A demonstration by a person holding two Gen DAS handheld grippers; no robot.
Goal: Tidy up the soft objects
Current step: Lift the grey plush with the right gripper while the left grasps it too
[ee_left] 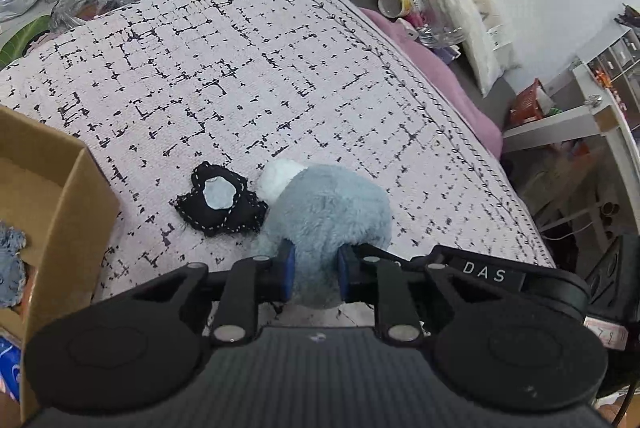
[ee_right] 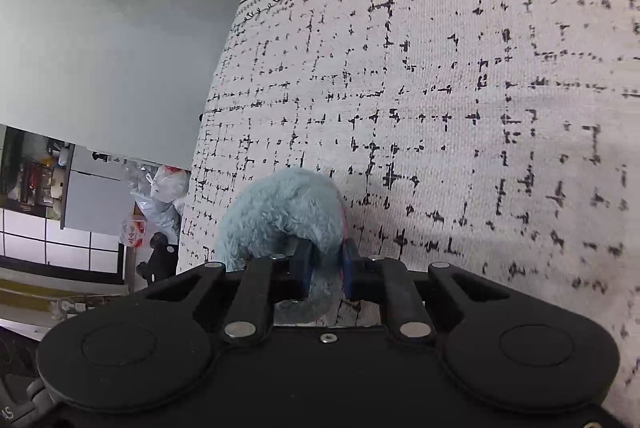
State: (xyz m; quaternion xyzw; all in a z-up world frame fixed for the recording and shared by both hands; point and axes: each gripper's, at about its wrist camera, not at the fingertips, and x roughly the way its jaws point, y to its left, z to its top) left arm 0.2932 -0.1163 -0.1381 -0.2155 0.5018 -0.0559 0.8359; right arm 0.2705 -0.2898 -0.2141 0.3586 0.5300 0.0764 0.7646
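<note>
Both grippers are clamped on the blue plush toy (ee_left: 328, 204) at the near edge of the bed (ee_left: 240, 68). The left gripper (ee_left: 316, 274) has its blue fingers (ee_left: 287, 270) pinching the fur; the right gripper (ee_right: 326, 270) squeezes another fold. A black patch (ee_left: 220, 202) lies just left of the toy, touching it. A cardboard box (ee_left: 60, 188) sits at the left.

White letters "DAS" stand on the black body of the left tongs (ee_left: 316, 270).
</note>
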